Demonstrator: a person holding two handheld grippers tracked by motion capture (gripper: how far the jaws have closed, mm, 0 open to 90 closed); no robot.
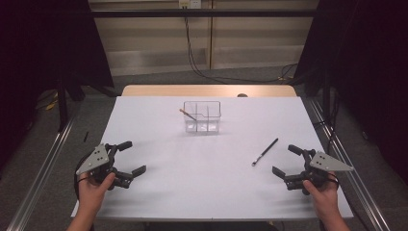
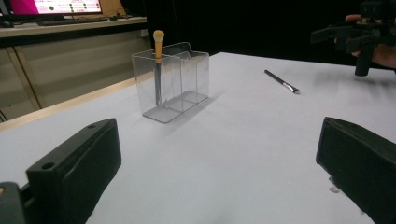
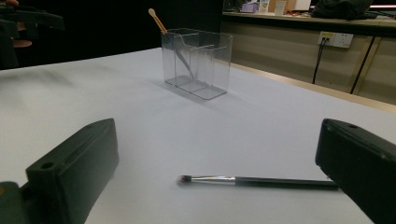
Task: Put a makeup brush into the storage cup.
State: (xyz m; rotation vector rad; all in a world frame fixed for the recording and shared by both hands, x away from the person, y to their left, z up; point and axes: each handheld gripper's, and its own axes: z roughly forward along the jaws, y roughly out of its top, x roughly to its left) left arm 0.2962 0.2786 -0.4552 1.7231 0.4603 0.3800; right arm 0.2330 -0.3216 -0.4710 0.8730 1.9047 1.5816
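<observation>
Evidently the work in hand is collecting the black brush (image 1: 265,151) into the clear organizer (image 1: 202,117), which already holds an orange-handled brush (image 1: 187,114) leaning in one end compartment. The black brush lies flat on the white table (image 1: 192,192), just ahead of the right gripper (image 1: 284,160) and well apart from the organizer. Both grippers stand with jaws spread wide and empty — the left gripper (image 1: 132,157) hovers near the table's left front, far from either brush.

Orientation: the brush's long axis runs diagonally in the high view, its pale ferrule and bristle tip (image 3: 187,179) toward the person, its handle end away toward the table's right rear. In the right gripper view it lies crosswise between the jaws, handle passing toward the right jaw.

Likely hazards: the handle is thin, round and flat on the table — jaws closing too high would miss it, or pinch one side and roll it away. A grip near one end would let it swing, making entry into a narrow compartment uncertain; a knock could shift the light organizer.
</observation>
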